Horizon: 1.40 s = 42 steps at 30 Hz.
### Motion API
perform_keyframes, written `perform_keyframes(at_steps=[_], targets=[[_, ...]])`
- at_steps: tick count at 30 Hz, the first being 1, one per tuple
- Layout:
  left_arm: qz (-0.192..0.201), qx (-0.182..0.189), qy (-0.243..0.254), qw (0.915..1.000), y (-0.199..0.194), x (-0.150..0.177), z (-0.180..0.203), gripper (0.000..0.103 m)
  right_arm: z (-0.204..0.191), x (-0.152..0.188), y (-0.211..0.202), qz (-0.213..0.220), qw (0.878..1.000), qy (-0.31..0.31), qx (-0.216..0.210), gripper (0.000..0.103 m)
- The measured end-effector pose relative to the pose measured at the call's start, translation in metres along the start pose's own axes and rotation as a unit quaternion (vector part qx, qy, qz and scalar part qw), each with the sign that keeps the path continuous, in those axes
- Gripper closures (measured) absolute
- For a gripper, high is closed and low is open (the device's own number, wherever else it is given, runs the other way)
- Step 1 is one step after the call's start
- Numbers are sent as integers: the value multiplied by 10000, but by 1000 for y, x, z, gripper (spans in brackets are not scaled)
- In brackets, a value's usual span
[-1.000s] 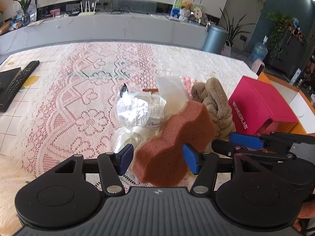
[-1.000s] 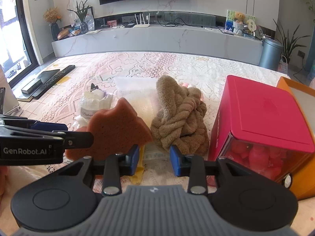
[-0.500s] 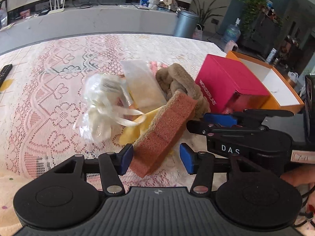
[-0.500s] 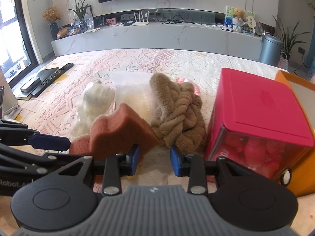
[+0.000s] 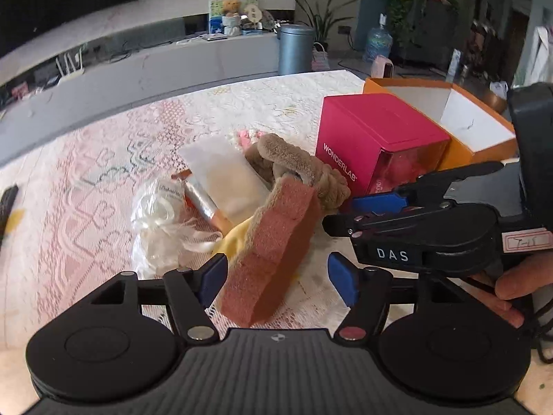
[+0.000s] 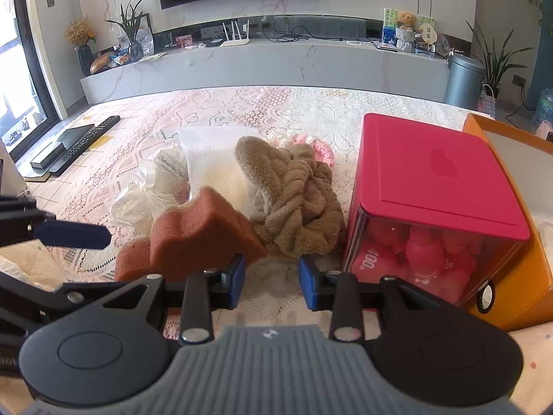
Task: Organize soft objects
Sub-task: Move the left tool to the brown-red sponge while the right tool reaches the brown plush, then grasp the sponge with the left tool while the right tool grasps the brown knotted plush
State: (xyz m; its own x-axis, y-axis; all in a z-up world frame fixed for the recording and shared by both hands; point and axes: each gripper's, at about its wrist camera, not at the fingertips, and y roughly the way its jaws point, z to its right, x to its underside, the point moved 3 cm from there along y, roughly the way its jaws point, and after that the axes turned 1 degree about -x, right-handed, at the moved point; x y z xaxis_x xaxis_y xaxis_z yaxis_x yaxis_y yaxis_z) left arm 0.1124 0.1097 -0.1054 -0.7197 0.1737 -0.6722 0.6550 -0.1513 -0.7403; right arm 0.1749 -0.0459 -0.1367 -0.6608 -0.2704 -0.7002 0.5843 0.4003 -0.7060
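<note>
A reddish-brown sponge (image 5: 273, 252) stands on edge on the lace tablecloth, leaning toward a tan plush towel (image 5: 297, 169). My left gripper (image 5: 278, 280) straddles the sponge with its jaws opening, and the right pad stands clear of it. In the right wrist view the sponge (image 6: 197, 235) rests on the table, with the left gripper's blue pad (image 6: 72, 235) apart from it. My right gripper (image 6: 273, 282) hovers low before the plush towel (image 6: 293, 204), partly open with nothing between its fingers. A clear bag of white stuffing (image 5: 162, 221) and a white pouch (image 5: 221, 173) lie behind.
A pink box (image 6: 435, 186) stands at the right, against an open orange box (image 6: 539, 276). A pink crochet piece (image 6: 311, 145) lies behind the towel. A yellow cloth (image 5: 235, 242) and a silver tube (image 5: 204, 200) lie near the sponge. A remote (image 6: 90, 138) lies far left.
The left gripper rolled and swung right, turning the sponge onto its edge. Its jaws squeezed, then widened off the sponge. The right gripper stayed put.
</note>
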Motion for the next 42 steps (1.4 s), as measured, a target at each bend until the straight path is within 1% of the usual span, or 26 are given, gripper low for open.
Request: perform_keyframes(at_steps=[2, 3, 7, 10, 11, 12, 13, 15, 18, 21, 23, 25, 27, 28, 30, 33, 37, 39, 41, 42], targets=[[-133, -81, 182, 9997, 9, -5, -1, 23, 0, -1, 1, -2, 10000, -18, 9, 69], [-204, -84, 171, 9996, 15, -7, -4, 23, 0, -1, 0, 3, 10000, -25, 16, 69], [-533, 147, -105, 9984, 39, -7, -13, 25, 2, 0, -1, 7, 9999, -42, 122, 69], [-633, 173, -187, 9977, 47, -4, -13, 33, 5, 0, -3, 37, 9999, 2, 104, 69], [-631, 183, -186, 9977, 48, -3, -12, 40, 5, 0, -3, 58, 9999, -9, 120, 69], [-636, 154, -157, 9977, 48, -2, -11, 51, 5, -1, -5, 90, 9999, -30, 131, 68], [-620, 147, -126, 9979, 47, -1, -10, 52, 4, -2, -6, 118, 9998, -48, 121, 68], [-509, 170, -250, 9982, 40, 1, -11, 57, 1, -4, -8, 187, 9997, -140, 112, 68], [-282, 316, -777, 9961, 25, 3, -19, 62, -6, -8, -9, 312, 9984, -426, 205, 69], [-16, 174, -1280, 9916, 11, 6, -31, 64, -14, -11, -8, 396, 9961, -743, 280, 68], [148, 137, -1608, 9868, 3, 7, -40, 65, -17, -13, -4, 393, 9948, -895, 284, 67], [236, 21, -1848, 9825, 2, 7, -46, 65, -21, -16, 2, 384, 9933, -1032, 336, 64], [281, -135, -1891, 9815, 3, 7, -49, 65, -25, -20, 9, 395, 9910, -1180, 500, 57], [294, -152, -1897, 9813, 4, 6, -49, 65, -26, -22, 13, 406, 9894, -1268, 573, 53], [319, -153, -1868, 9818, 7, 4, -48, 65, -30, -25, 21, 393, 9863, -1450, 685, 50], [286, -166, -1798, 9832, 8, 6, -48, 65, -35, -26, 34, 336, 9822, -1654, 823, 49], [291, -123, -1825, 9827, 10, 6, -49, 65, -39, -27, 45, 308, 9726, -2025, 1099, 49], [315, -93, -1830, 9826, 9, 8, -48, 65, -40, -25, 51, 256, 9678, -2212, 1171, 49], [325, -85, -1843, 9823, 9, 8, -49, 65, -42, -24, 54, 168, 9663, -2289, 1165, 55], [336, -70, -1856, 9820, 9, 9, -49, 65, -41, -23, 55, 111, 9679, -2249, 1117, 62]])
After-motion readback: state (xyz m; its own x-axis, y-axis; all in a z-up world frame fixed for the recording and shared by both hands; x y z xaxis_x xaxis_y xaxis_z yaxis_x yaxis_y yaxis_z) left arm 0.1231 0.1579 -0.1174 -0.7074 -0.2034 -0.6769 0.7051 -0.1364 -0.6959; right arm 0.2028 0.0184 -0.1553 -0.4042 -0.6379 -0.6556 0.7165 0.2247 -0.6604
